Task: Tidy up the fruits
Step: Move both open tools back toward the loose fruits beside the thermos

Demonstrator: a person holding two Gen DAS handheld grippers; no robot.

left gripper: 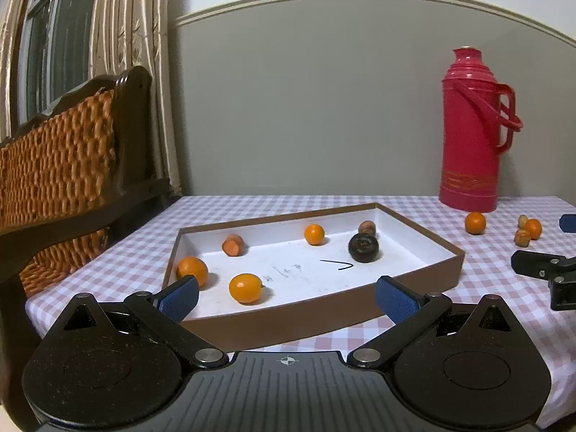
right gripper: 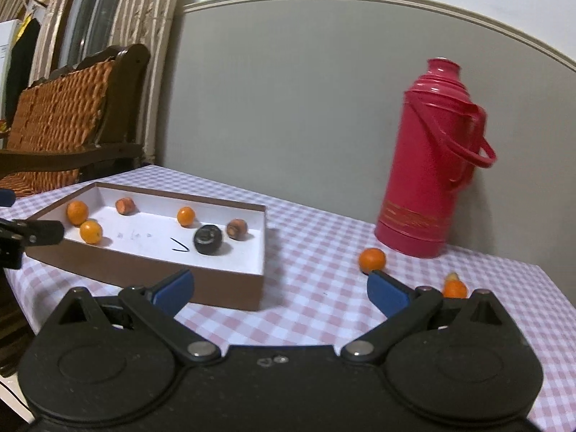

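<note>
Inside brown tray point(left gripper: 414, 284), oranges point(left gripper: 245, 288), dark fruit point(left gripper: 363, 247)

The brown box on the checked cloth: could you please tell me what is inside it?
Inside the brown box lie three orange fruits, two brownish fruits and one dark round fruit. The near wall hides part of the floor.

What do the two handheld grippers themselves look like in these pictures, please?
The left gripper and right gripper look alike: a matte black ribbed body, two round black discs, black linkage bars with silver pivot pins, and fingers tipped with textured blue pads. The left body carries a small crosshair mark. No cables or sleeves show.
</note>
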